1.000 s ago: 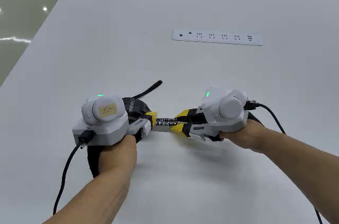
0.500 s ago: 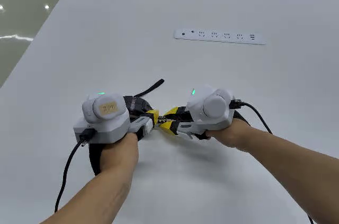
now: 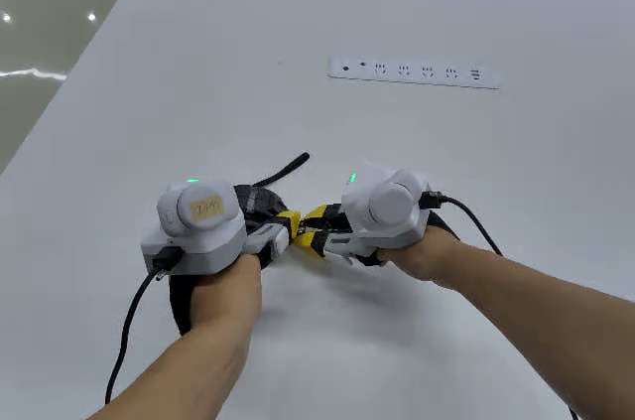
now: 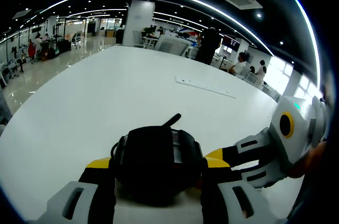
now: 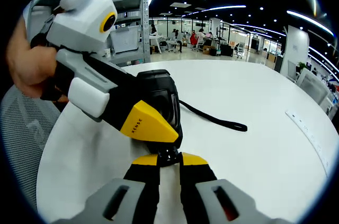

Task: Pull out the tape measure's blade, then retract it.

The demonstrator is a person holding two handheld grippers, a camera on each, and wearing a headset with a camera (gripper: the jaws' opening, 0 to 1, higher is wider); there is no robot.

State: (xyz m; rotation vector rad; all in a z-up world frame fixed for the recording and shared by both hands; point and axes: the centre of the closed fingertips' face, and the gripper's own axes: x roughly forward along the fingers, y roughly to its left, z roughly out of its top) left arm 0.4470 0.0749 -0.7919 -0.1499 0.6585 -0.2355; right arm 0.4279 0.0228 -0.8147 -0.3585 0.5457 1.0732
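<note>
We lose most of the tape measure (image 3: 256,204) behind the left hand-held gripper (image 3: 281,229) in the head view. What the right hand-held gripper (image 5: 168,161) pinches is too small for us to tell. The power strip's (image 3: 412,72) markings are unreadable.

Bench (image 3: 198,63): smooth, matt white surface. Tape measure (image 4: 156,155): matt black plastic case, black cloth strap (image 5: 212,119). Left tool (image 3: 285,223) and right tool (image 5: 169,159): matt grey-white plastic bodies, yellow-and-black plastic jaws. Floor (image 3: 40,33): glossy.

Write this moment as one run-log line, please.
left tongs: shut on tape measure | right tongs: shut on blade tip | blade tip: close to tape measure
</note>
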